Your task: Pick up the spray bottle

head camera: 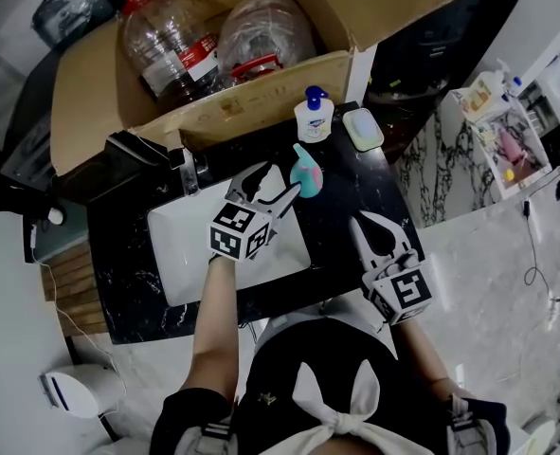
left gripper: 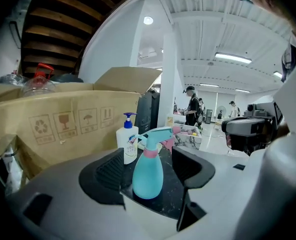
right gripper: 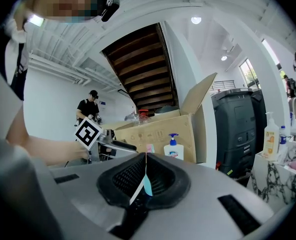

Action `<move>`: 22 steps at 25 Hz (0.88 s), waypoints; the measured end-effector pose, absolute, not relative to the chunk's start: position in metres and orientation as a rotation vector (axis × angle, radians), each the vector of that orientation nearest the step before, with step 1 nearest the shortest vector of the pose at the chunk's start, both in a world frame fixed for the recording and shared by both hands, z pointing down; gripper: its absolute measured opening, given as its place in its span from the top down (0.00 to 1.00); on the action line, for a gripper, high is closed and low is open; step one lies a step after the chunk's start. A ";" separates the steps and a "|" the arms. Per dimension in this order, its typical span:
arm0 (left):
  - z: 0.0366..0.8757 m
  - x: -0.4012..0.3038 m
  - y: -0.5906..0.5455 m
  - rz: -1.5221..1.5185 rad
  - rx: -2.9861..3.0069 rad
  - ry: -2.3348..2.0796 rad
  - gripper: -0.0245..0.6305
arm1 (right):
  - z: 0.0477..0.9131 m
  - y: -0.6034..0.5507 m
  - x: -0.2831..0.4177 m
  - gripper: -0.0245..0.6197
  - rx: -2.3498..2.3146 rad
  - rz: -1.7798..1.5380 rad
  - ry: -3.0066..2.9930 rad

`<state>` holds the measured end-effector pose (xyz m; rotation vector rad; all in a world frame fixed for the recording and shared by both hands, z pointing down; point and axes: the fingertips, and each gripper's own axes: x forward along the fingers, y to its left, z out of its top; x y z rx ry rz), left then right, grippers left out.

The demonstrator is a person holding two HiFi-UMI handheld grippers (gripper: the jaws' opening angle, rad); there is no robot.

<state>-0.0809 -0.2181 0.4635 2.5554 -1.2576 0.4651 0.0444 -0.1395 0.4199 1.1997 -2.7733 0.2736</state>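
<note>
Aligning left gripper (head camera: 276,187), jaws spread to admit the body, on upright teal spray bottle (left gripper: 148,174) standing on black counter (head camera: 341,192) right of sink (head camera: 180,245), near hand-soap pump (head camera: 314,117); right gripper (head camera: 375,227) parked near right, jaws together, empty.

No wording can be read. Recycling, fragile-glass, umbrella and upright-arrow symbols are printed on the cardboard box (left gripper: 62,124), ahead-left of the left gripper (left gripper: 152,169).

A white, blue-topped pump bottle (head camera: 314,117) and a pale green oblong pad (head camera: 363,129) sit on the black marbled desk (head camera: 341,207), before an open brown cardboard box (head camera: 251,107) holding clear plastic jugs (head camera: 171,45).
</note>
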 end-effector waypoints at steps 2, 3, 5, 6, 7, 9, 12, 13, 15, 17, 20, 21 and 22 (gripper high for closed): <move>0.465 -0.080 -0.222 0.476 2.566 -1.255 0.50 | 0.423 -0.140 0.039 0.92 1.184 0.278 -2.773; 0.466 -0.079 -0.223 0.480 2.568 -1.250 0.50 | 0.424 -0.140 0.037 0.92 1.177 0.279 -2.773; 0.470 -0.076 -0.226 0.492 2.569 -1.236 0.50 | 0.426 -0.140 0.034 0.92 1.169 0.281 -2.772; 0.472 -0.075 -0.227 0.503 2.570 -1.227 0.50 | 0.426 -0.140 0.033 0.92 1.168 0.282 -2.771; 0.474 -0.073 -0.228 0.518 2.572 -1.219 0.50 | 0.427 -0.141 0.033 0.92 1.169 0.283 -2.771; 0.479 -0.070 -0.231 0.544 2.579 -1.200 0.50 | 0.428 -0.142 0.033 0.92 1.174 0.286 -2.770; 0.482 -0.066 -0.234 0.554 2.587 -1.182 0.50 | 0.430 -0.142 0.032 0.92 1.177 0.292 -2.765; 0.483 -0.064 -0.235 0.554 2.588 -1.177 0.50 | 0.431 -0.142 0.032 0.92 1.178 0.296 -2.763; 0.485 -0.062 -0.237 0.558 2.592 -1.166 0.50 | 0.431 -0.143 0.032 0.92 1.183 0.304 -2.760; 0.488 -0.059 -0.239 0.565 2.595 -1.154 0.50 | 0.433 -0.144 0.032 0.92 1.189 0.309 -2.757; 0.492 -0.057 -0.242 0.569 2.593 -1.144 0.50 | 0.436 -0.144 0.031 0.92 1.188 0.312 -2.751; 0.493 -0.056 -0.243 0.568 2.592 -1.144 0.50 | 0.437 -0.144 0.031 0.92 1.187 0.313 -2.750; 0.494 -0.056 -0.244 0.566 2.591 -1.143 0.50 | 0.437 -0.145 0.031 0.92 1.187 0.314 -2.748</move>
